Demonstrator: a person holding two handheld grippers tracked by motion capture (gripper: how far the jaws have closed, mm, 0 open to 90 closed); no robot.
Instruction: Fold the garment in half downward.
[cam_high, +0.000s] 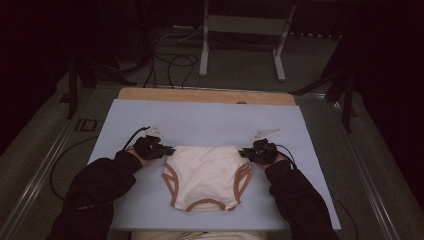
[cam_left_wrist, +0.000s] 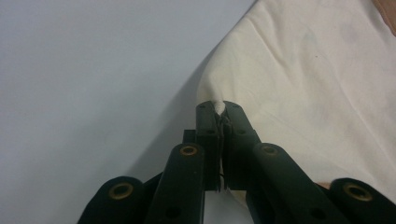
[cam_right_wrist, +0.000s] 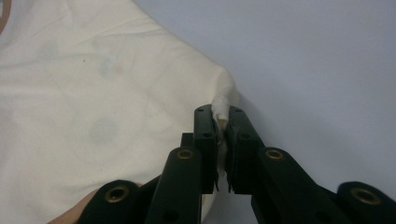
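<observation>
i have the cream cotton briefs with tan-brown trim (cam_high: 206, 175) lying flat on the pale blue table mat (cam_high: 210, 122), waistband on the far side from me and the crotch hem pointing back toward my body. my left gripper (cam_high: 159, 148) is pinched shut on the left waistband corner, a small nub of cream cloth poking up between the black jaws in the left gripper view (cam_left_wrist: 218, 108). my right gripper (cam_high: 249, 152) is clamped the same way on the right waistband corner, cloth bunched between its jaws in the right gripper view (cam_right_wrist: 221, 112). so the garment's waistband runs straight across between my two tools, each holding one end, and the body of the cloth hangs back toward me from that line. neither hand is nearer than the other. i judge that whatever comes next, a lift or a fold toward me, depends on keeping both corners level so the waistband stays taut and square.
</observation>
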